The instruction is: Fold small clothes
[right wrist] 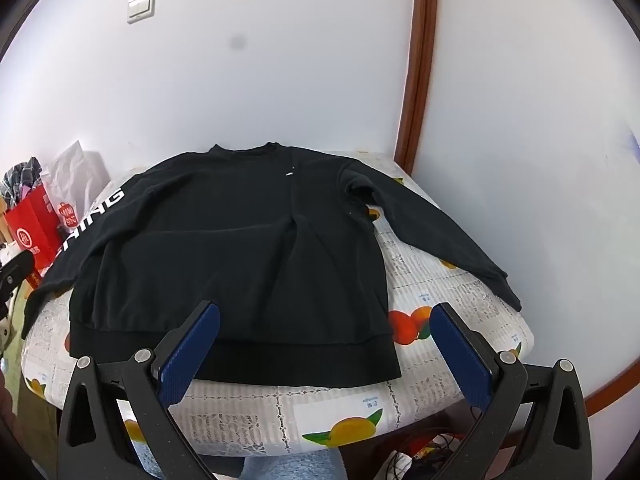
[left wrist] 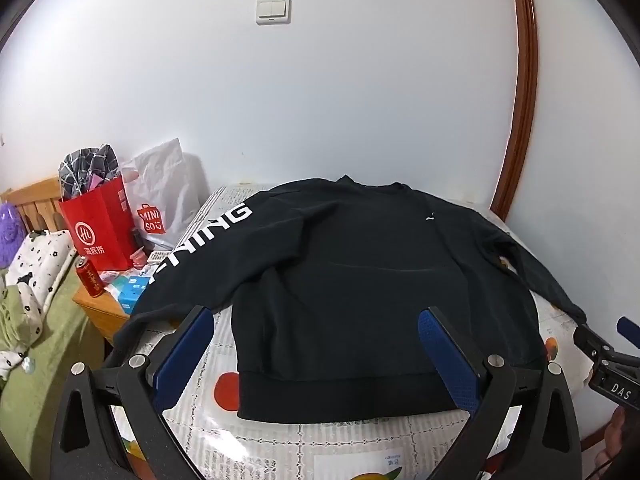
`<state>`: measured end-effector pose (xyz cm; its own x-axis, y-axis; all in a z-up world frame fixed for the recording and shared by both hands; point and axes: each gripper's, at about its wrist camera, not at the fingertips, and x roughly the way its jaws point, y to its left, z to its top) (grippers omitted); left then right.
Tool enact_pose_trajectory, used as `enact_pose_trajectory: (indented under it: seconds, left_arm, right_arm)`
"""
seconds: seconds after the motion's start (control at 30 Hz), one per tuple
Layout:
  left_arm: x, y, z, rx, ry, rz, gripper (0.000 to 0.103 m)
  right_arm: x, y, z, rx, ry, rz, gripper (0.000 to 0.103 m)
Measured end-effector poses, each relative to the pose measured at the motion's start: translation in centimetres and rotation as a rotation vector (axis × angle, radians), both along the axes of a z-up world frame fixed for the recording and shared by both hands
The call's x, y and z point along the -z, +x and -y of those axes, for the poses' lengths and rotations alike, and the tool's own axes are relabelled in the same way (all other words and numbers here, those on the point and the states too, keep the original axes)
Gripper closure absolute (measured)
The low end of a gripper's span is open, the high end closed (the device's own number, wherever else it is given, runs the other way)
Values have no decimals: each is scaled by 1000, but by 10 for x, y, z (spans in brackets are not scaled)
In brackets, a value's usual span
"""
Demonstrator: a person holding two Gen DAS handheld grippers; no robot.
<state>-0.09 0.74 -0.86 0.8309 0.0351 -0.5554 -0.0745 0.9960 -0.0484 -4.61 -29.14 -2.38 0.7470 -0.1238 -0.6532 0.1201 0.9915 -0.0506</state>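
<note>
1. The black sweatshirt (left wrist: 352, 280) lay flat and face up on the table (right wrist: 440, 280), which wore a fruit-printed cloth; the collar was toward the wall, the hem nearest the camera and both sleeves spread outward.
2. The left gripper (left wrist: 316, 356) and the right gripper (right wrist: 326, 354) both hovered over the hem with jaws spread wide, pinching nothing.
3. The fabric looked soft, limp and light (likely to sag and drag when lifted), so a pinch at a hem corner or a sleeve cuff seemed the best hold.
4. The lettered sleeve's cuff hung over the table edge; its first letters were hidden, and the small chest logo was too small to read.
</note>
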Motion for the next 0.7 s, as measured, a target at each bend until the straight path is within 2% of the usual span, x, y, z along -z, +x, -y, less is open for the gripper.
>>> enact_pose_trajectory:
  seconds: [0.3,0.7]
  left_arm:
    - [3,3,5,41,12,-25,0]
    - [2,2,-2,49,-18,-31,0]
  right_arm:
    - [3,-1,3,4,0,-5,0]
    - [2,0,8,20,9,-7,0]
